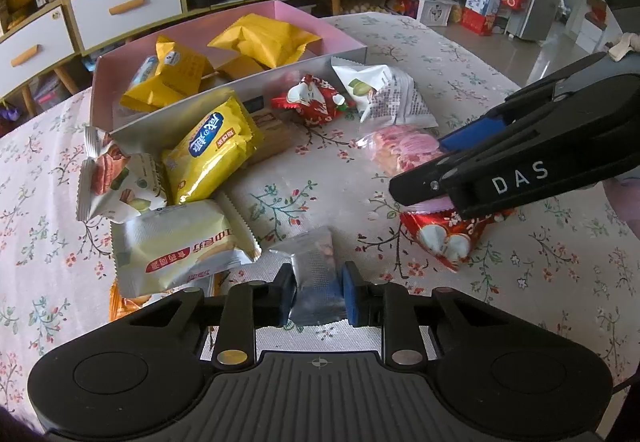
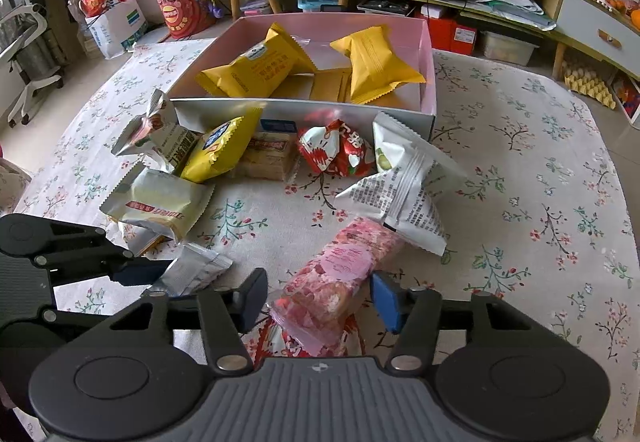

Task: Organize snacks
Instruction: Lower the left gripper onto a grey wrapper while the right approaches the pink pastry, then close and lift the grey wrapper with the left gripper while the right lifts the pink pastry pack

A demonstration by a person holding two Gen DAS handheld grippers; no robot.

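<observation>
The left gripper [image 1: 319,292] is held low and level over the floral tablecloth [image 1: 304,170], reaching forward from the near edge, its two blue pads pressed against the sides of a small silver packet [image 1: 316,274] that lies flat on the cloth; the jaws are narrow and clamped on it. In the right wrist view the same gripper [image 2: 160,274] comes in from the left with that silver packet [image 2: 196,272] at its tip. The right gripper [image 2: 320,298] is angled downward to the right of it, its jaws spread wide on either side of a pink packet [image 2: 340,274] with a gap between the packet and each pad; it grips nothing. From the left wrist view this gripper [image 1: 432,170] slants in from the right above the pink packet [image 1: 400,152], with a red packet [image 1: 444,238] just beneath. Farther off stands a pink-lined box [image 2: 428,54] holding yellow packets [image 2: 376,62]. Against its near wall lie more snacks: a yellow packet with a blue label [image 1: 212,150], a cream packet [image 1: 180,242], a red wrapped one [image 1: 316,100] and a white packet [image 2: 408,194].
</observation>
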